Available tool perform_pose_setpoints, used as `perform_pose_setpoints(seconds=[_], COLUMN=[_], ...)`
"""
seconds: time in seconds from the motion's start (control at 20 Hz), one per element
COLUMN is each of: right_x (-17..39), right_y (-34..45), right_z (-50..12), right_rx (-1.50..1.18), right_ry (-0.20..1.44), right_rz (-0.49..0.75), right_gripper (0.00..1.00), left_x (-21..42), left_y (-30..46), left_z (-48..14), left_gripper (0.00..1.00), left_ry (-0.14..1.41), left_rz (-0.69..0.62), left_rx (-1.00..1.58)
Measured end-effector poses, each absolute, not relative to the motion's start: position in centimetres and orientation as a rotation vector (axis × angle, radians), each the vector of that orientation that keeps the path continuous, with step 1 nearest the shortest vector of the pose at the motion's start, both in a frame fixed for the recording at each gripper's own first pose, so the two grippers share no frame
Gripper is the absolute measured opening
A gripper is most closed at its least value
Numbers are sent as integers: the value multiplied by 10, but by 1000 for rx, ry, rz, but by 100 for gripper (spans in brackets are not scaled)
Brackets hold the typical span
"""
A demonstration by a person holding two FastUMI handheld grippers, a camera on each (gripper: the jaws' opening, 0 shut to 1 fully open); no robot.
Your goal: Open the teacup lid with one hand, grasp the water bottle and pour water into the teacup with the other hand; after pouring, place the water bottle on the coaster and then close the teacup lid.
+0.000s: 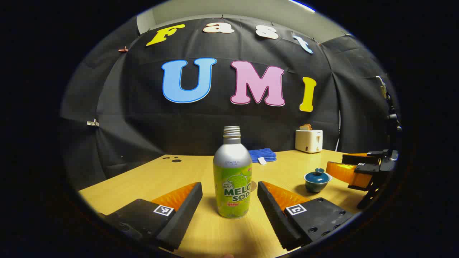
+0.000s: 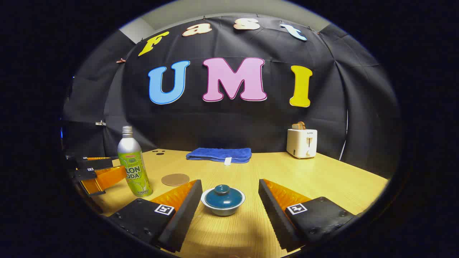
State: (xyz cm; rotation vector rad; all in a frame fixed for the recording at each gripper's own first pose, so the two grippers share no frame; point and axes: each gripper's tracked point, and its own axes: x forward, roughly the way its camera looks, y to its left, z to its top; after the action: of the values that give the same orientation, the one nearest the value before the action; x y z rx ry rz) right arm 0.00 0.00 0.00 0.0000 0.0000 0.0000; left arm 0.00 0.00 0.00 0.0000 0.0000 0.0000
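Evidently nothing is done yet: the lid (image 2: 222, 195) sits on the teacup (image 2: 222, 207) at lower centre of the right gripper view, between the spread fingers of the right gripper (image 2: 228, 200), which touches nothing. Lower centre of the left gripper view, the water bottle (image 1: 232, 175) stands upright and uncapped between the open left gripper (image 1: 229, 202) fingers, unheld. The coaster (image 2: 175, 179) lies bare at lower left. Bottle and cup contents are hidden; probably the cup is empty. Lifting, pouring, placing and closing all remain.
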Motion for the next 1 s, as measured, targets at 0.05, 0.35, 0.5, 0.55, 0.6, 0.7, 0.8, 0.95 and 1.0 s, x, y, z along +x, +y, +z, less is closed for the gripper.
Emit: perform_pose_setpoints(seconds=[0.05,0.35,0.5,0.55,0.6,0.7,0.8,0.95,1.0], right_x=[-1,0,1,1,1,2,3,4,4], right_y=[-1,3,4,4,4,7,10,11,12], right_z=[1,1,0,0,1,0,0,-1,-1], right_rx=[10,8,8,9,7,8,9,10,10], right_ry=[-8,-19,-17,-18,-19,-16,-15,-14,-15], right_rz=[-6,4,13,12,10,22,39,49,52], right_gripper=[98,97,98,98,98,98,98,97,98], left_x=[-1,1,2,2,3,3,4,4,4], left_y=[0,3,1,2,2,2,2,3,2], left_z=[-1,-1,-1,-2,-1,0,0,-2,-1], left_gripper=[98,98,98,98,98,98,98,98,98], left_ry=[0,0,1,1,1,1,0,0,0], left_rz=[0,20,20,20,22,22,22,21,21], left_rx=[0,0,1,1,1,1,1,1,1])
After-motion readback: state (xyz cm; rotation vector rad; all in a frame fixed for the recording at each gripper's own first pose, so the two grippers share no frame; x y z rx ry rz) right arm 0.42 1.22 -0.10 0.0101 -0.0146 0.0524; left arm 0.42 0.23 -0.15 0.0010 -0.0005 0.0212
